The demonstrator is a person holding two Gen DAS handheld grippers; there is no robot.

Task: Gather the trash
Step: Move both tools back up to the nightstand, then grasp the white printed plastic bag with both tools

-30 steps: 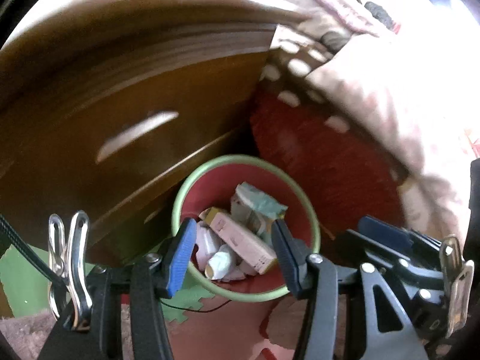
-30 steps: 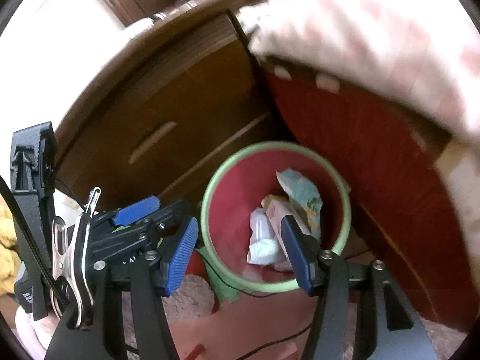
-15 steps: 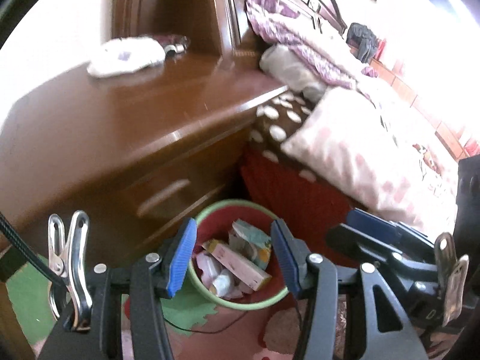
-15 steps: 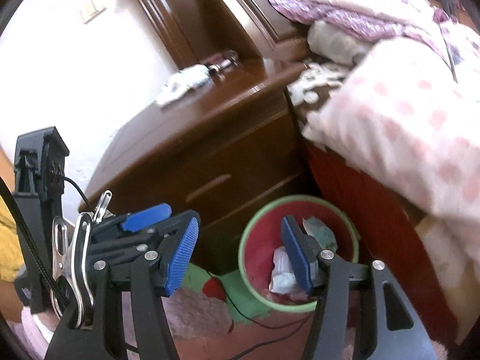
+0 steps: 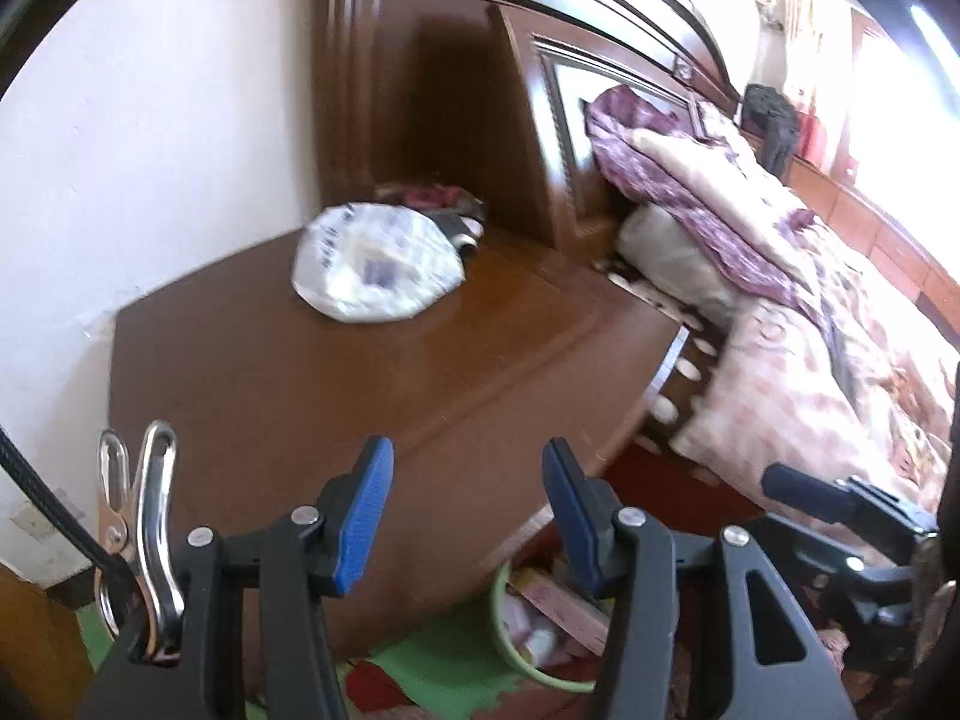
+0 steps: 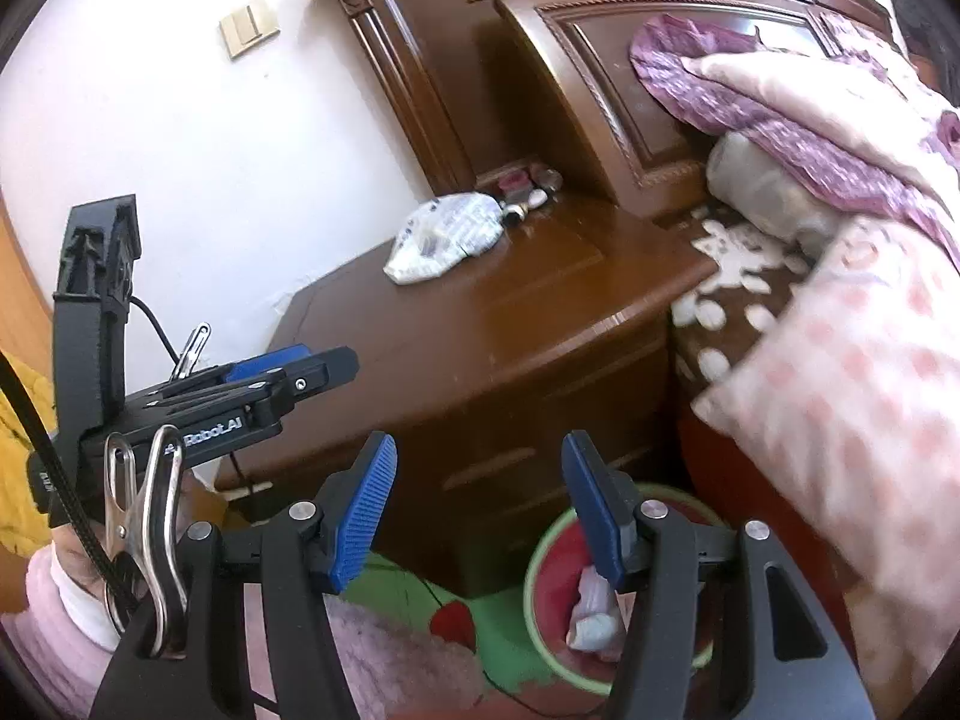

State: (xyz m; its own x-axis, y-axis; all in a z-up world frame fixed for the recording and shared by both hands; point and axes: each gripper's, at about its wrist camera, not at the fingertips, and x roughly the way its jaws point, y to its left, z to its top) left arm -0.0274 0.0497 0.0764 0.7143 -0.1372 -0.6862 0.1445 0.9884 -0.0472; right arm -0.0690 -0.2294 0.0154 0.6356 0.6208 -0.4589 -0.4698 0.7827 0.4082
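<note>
on the far left of the wooden surface (image 5: 372, 396) lies a crumpled white wrapper (image 5: 377, 264), ahead and left of both tools, the left tool (image 5: 467, 516) released and nearer, the right tool (image 6: 479, 507) likewise released and empty.

Left wrist view looks down over the nightstand (image 5: 372, 396) from just above its top, facing the headboard (image 5: 600, 78), bed (image 5: 810, 360) off right. Right wrist view sits lower and further back, taking the nightstand front (image 6: 510, 414) and facing the same corner. Both 2 views share the white bag (image 5: 375, 264), the green-rimmed bin (image 6: 540, 570) and the pillows (image 6: 852, 420).
</note>
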